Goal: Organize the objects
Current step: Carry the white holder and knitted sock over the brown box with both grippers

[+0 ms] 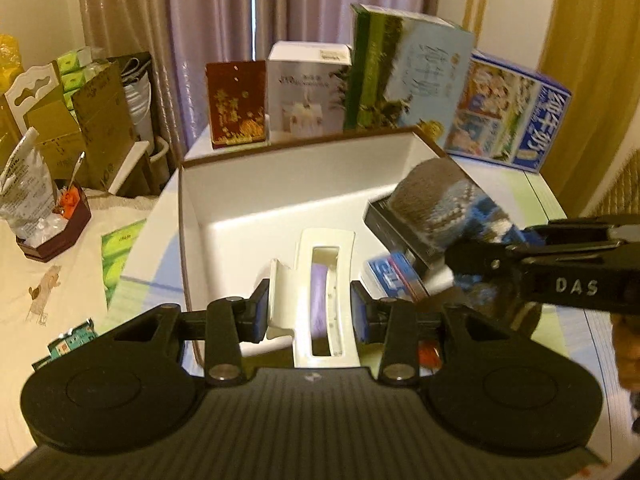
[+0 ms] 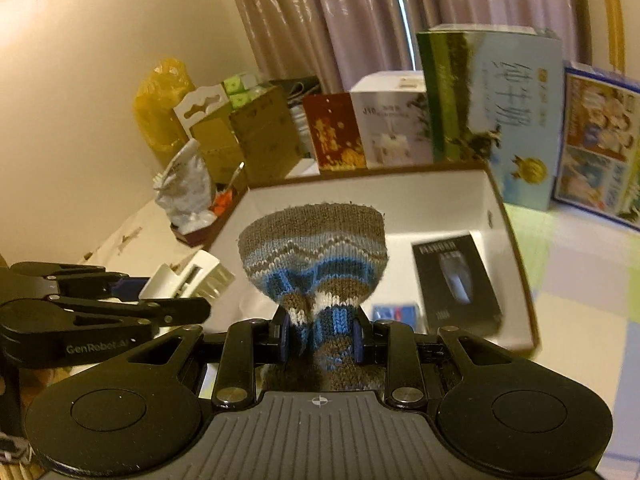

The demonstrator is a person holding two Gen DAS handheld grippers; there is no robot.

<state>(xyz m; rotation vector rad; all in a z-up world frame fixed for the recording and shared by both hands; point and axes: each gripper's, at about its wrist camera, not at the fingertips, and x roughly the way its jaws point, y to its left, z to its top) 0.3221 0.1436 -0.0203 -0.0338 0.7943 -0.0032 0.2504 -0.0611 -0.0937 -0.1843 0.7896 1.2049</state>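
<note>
A home room: curtains [image 1: 224,20], stacked gift boxes [image 1: 404,76].

An open white cardboard box with brown rim [image 1: 280,184] sits on the bench [image 2: 580,280], and along the bench's far edge behind it stand, left to right, a red-and-gold card box [image 1: 236,104], a white carton [image 1: 306,92], a tall green-and-pale-blue carton [image 1: 404,68] and a blue picture-printed carton [image 1: 508,112]. Inside the box, by its right wall, lies a flat black product box [image 2: 456,284], with a small blue packet [image 2: 396,312] just left of it towards the near wall. Over the box's near wall, the left hand-held gripper [image 1: 310,312] holds a white plastic hair claw clip [image 1: 320,292], and to its right the right hand-held gripper [image 2: 322,336] holds a brown-and-blue knitted sock [image 2: 316,248].
</note>
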